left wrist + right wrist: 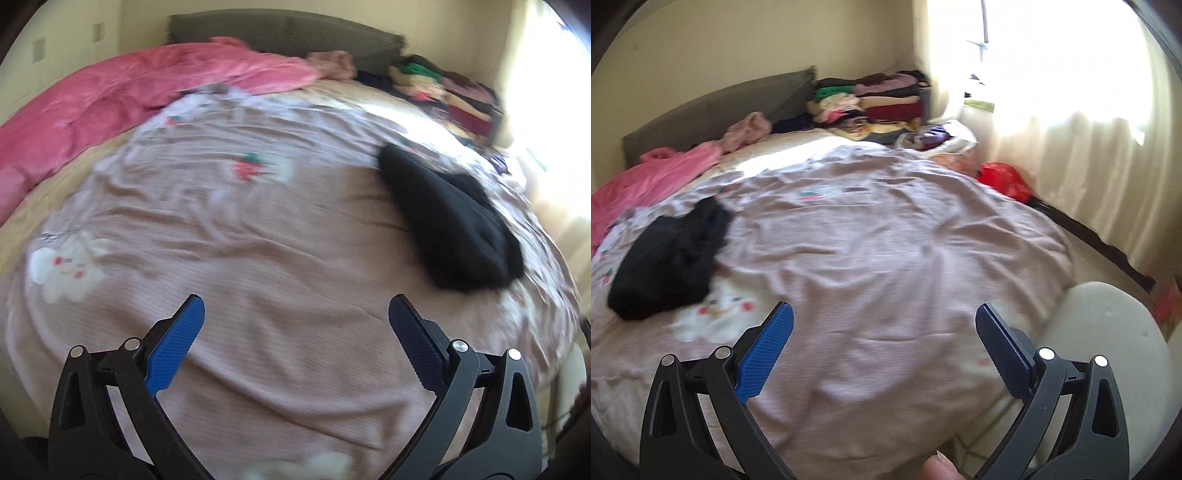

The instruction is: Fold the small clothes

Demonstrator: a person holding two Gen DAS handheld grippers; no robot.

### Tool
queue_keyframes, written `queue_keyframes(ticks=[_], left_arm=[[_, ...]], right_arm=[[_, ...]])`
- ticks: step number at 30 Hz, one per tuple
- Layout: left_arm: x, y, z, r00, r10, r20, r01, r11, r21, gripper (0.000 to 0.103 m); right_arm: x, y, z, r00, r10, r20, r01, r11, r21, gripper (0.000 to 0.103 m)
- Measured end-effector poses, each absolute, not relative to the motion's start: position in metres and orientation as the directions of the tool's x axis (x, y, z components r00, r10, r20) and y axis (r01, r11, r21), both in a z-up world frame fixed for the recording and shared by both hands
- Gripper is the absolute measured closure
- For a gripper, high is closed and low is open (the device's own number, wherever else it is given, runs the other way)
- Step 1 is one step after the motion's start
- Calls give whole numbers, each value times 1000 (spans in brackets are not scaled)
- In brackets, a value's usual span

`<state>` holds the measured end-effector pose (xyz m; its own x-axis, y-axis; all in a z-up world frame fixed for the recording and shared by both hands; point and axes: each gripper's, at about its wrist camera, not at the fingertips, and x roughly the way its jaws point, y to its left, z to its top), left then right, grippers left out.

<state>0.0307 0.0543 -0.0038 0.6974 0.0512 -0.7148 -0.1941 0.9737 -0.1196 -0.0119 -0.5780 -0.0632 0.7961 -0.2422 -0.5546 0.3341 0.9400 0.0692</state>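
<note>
Left gripper (pixel 295 308), jaws wide, empty; right gripper (pixel 884 315), likewise. Black garment (pixel 450 225) lay bunched on the mauve bedspread (pixel 258 229), clear of both. Right wrist view alone showed a red bag (pixel 1003 179) beside the bed and a fingertip (pixel 938 469)

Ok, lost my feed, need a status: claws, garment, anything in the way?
Left claw open, empty. Right claw open, empty. Black garment bunched on the bedspread, untouched. Nothing between.
</note>
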Motion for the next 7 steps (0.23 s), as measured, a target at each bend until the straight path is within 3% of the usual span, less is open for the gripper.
queue_keyframes(ticks=[5,7], left_arm=[[39,188,-1,602,259,-755,-464,883,-67,9],[43,247,-2,548,346,-762,-560,828,-27,9]], right_arm=[[-32,-747,-105,581,-467,-667,677,732,78,5],[-38,-813,-128,452,-553,-700,783,622,14,5]])
